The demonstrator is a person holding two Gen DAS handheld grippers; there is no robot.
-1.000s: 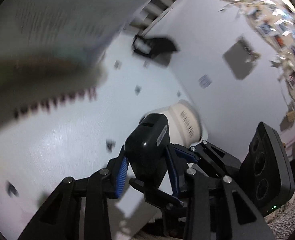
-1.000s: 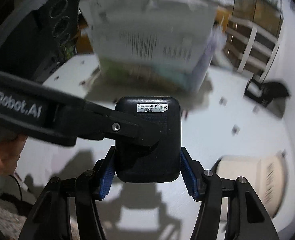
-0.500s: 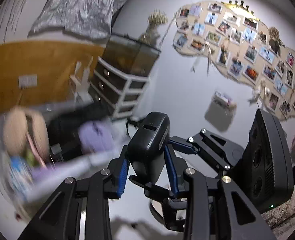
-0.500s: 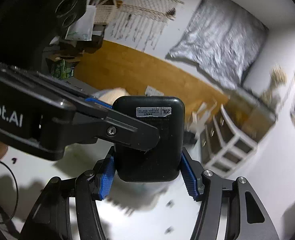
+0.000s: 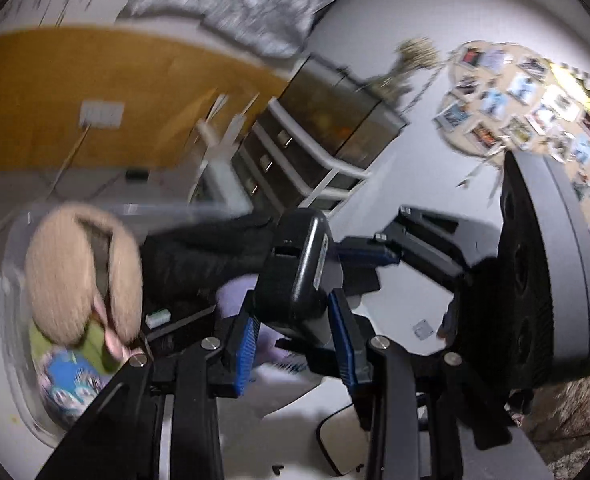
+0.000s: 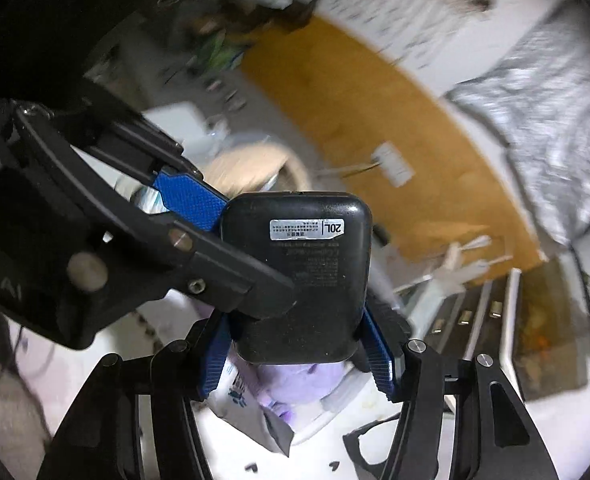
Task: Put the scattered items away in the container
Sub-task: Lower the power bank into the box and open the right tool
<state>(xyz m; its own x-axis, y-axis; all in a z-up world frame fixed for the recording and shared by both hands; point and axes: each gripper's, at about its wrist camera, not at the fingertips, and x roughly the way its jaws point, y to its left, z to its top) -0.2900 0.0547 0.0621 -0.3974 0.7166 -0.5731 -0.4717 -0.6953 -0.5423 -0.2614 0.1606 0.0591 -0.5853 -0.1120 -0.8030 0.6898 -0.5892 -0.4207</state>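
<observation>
A black rounded box (image 5: 299, 264) with a small silver label (image 6: 307, 229) hangs in the air, held by both grippers at once. My left gripper (image 5: 295, 340) is shut on its narrow sides with the blue pads (image 5: 242, 354). My right gripper (image 6: 297, 354) is shut on its wide sides. Each gripper also shows in the other's view: the right gripper (image 5: 415, 248) comes in from the right, the left gripper (image 6: 199, 240) from the left. Below and behind stands the clear bin (image 5: 17, 380) with a beige plush item (image 5: 67, 280), a purple pack (image 6: 295, 384), black cloth (image 5: 203, 256) and a blue patterned item (image 5: 69, 376).
A white table (image 5: 279, 440) lies below with a white rounded object (image 5: 343, 440) near the front. Behind stand a white drawer unit (image 5: 295, 160) with a glass tank on top, a wooden wall panel (image 5: 95, 80), a silver cloth (image 6: 543, 120) and a photo wall (image 5: 527, 96).
Both grippers rose together with the black box, from just over the table to above the bin. The right wrist rolled. Both grips stayed shut.
</observation>
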